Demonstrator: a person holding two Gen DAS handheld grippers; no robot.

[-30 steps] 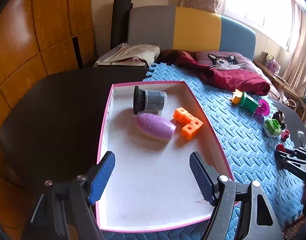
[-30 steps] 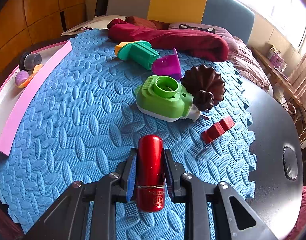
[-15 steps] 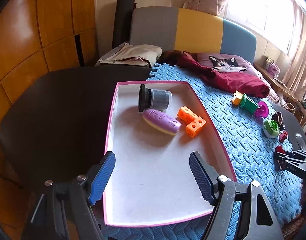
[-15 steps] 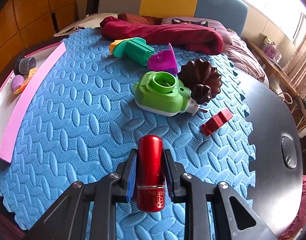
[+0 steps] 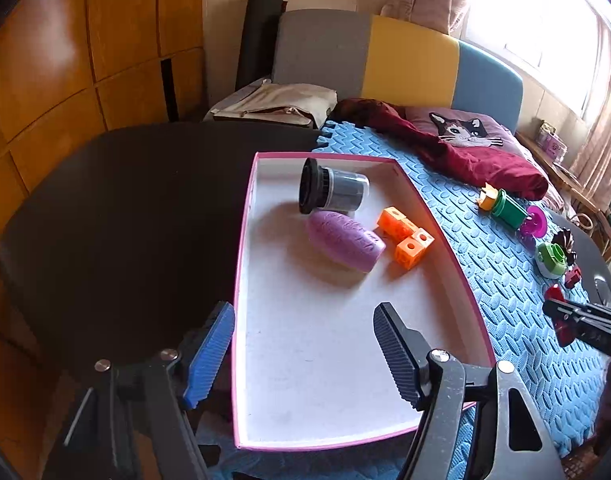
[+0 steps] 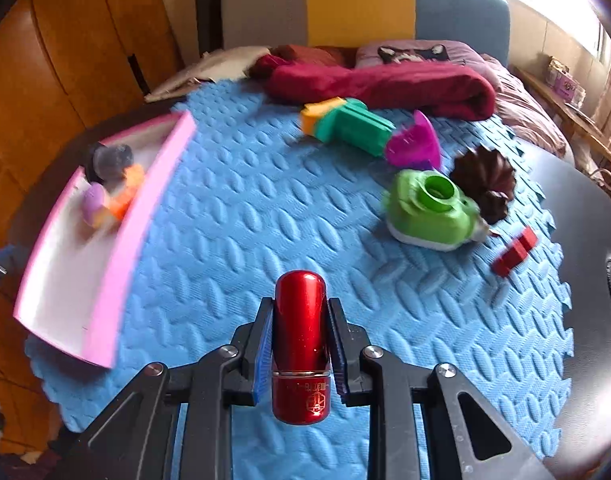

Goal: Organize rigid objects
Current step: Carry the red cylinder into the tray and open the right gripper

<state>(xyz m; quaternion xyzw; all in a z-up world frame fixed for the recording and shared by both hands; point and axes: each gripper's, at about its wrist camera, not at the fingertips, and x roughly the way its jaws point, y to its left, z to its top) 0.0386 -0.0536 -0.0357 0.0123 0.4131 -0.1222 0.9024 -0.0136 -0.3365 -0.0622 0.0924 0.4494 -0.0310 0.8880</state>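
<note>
My right gripper is shut on a red metal cylinder, held above the blue foam mat. My left gripper is open and empty over the near end of the pink-rimmed white tray. The tray holds a black-capped jar, a purple oval piece and orange cubes. The tray lies left of the right gripper. On the mat lie a green round toy, a dark brown fluted mould, a red block and a green, orange and magenta toy.
A dark red cloth and a cat-print cushion lie at the mat's far edge. The mat sits on a dark round table. A wooden wall stands left, a sofa back behind.
My right gripper has swung left with the red cylinder, so the tray now looms larger in its view. My left gripper has drawn back slightly and stayed open.
</note>
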